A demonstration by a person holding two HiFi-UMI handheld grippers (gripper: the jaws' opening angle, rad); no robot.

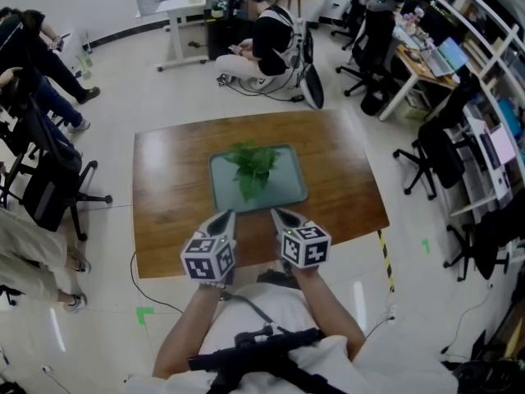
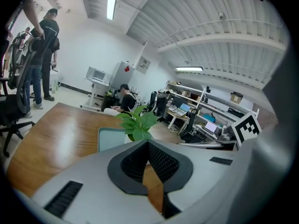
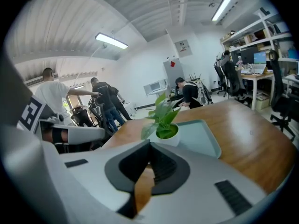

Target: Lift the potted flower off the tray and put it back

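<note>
While potted flower [image 1: 253, 169] sits on tray [image 1: 289, 192], left claw [image 1: 227, 215], right claw [image 1: 277, 213] clenched empty, angled down, side by side.

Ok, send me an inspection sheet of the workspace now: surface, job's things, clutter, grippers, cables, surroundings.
Surface: brown wooden table.
Job's things: green leafy plant in a white pot, upright on the pale green rectangular tray.
Clutter: nothing seen.
Grippers: left gripper and right gripper over the table's near side, jaws together, empty, short of the pot.
Cables: thin black cable on the floor by the table's left corner.
Surroundings: person seated on the floor beyond the table, black office chairs around.
</note>
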